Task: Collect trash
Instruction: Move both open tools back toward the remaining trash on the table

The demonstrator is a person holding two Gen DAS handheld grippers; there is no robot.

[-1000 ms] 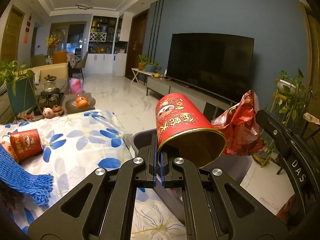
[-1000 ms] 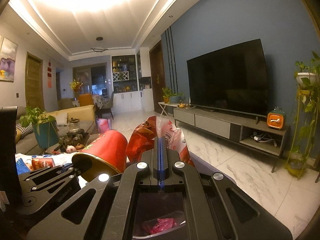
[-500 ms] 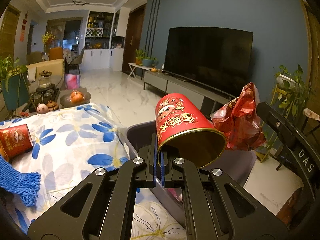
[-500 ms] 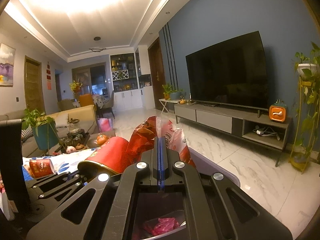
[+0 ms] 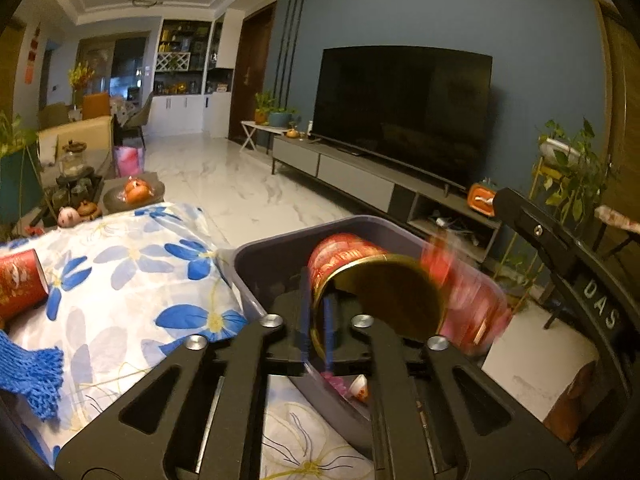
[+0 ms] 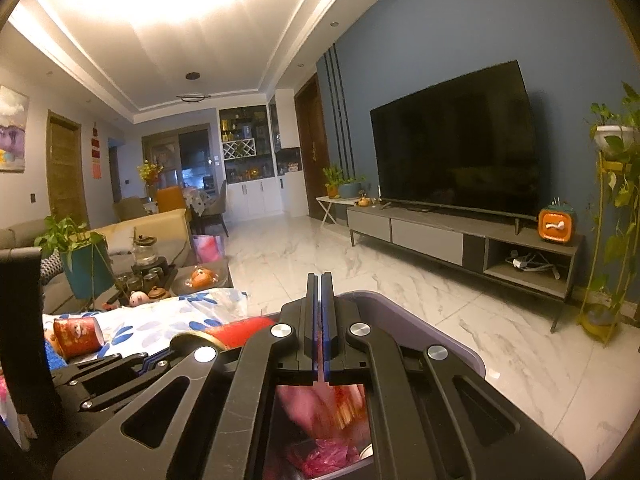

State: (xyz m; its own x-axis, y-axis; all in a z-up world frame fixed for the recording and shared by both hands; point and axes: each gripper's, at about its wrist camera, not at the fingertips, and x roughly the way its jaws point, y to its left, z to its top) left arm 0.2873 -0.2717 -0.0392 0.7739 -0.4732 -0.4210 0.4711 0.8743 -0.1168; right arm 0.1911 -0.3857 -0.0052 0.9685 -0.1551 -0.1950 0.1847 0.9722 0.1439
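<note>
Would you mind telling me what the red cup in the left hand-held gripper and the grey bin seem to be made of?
Red cup: probably printed paper, glossy, with a thin gold rim. Grey bin: likely moulded plastic, with smooth matte walls and rounded corners.

Ahead of my left claw (image 5: 316,328) sits the bin (image 5: 280,240), with the cup (image 5: 360,276) and wrapper (image 5: 468,304) over it. Left of it lies the cloth (image 5: 132,280); a second cup (image 5: 18,284) rests there, far left.

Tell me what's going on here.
A person with a gripper in each hand is dumping trash into the grey bin. The left gripper has a red paper cup's rim between its fingers over the bin. A blurred red wrapper shows below the right gripper. Another cup lies on the floral cloth.
</note>
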